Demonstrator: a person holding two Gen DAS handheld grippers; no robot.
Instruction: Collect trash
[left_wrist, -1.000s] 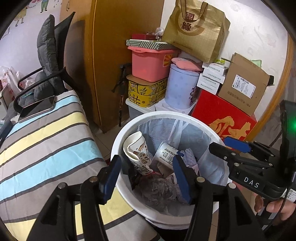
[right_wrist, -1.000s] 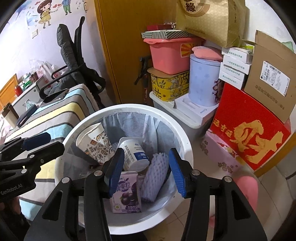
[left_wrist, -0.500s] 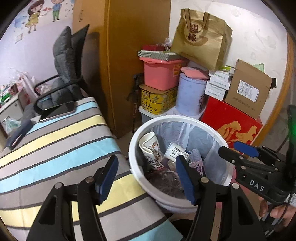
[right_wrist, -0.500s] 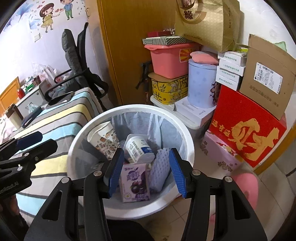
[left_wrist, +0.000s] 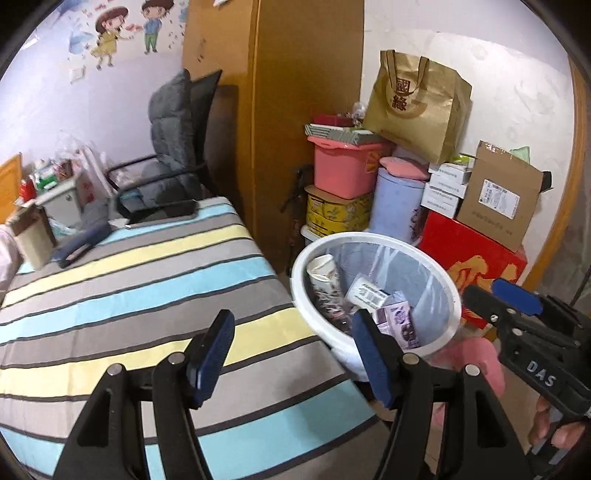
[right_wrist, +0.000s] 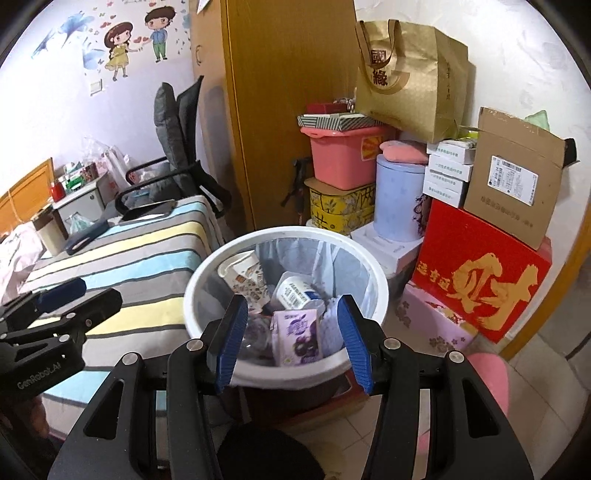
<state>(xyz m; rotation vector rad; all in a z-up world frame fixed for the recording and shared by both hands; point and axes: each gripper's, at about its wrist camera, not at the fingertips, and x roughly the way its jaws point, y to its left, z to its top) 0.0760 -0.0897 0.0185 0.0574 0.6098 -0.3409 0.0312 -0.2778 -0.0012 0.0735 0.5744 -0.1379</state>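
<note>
Risk at this stage is mainly collision. The bin (right_wrist: 284, 236) stands on the floor tight against the bed (left_wrist: 129, 295), with stacked boxes (right_wrist: 480, 269) crowded behind and to its right; a wide swing of either claw could strike the bin rim, tip the bin, or dislodge the stack. Trash already lies inside the bin: a paper cup (right_wrist: 245, 275), a white pot (right_wrist: 293, 293) and a purple carton (right_wrist: 299, 332). The left claw (left_wrist: 291, 363) is spread wide and empty, above the bed edge. The right claw (right_wrist: 291, 341) is likewise spread and empty, above the near rim of the bin. Open room is the striped bed surface to the left and the tiled floor near the pink stool (right_wrist: 487, 376).
</note>
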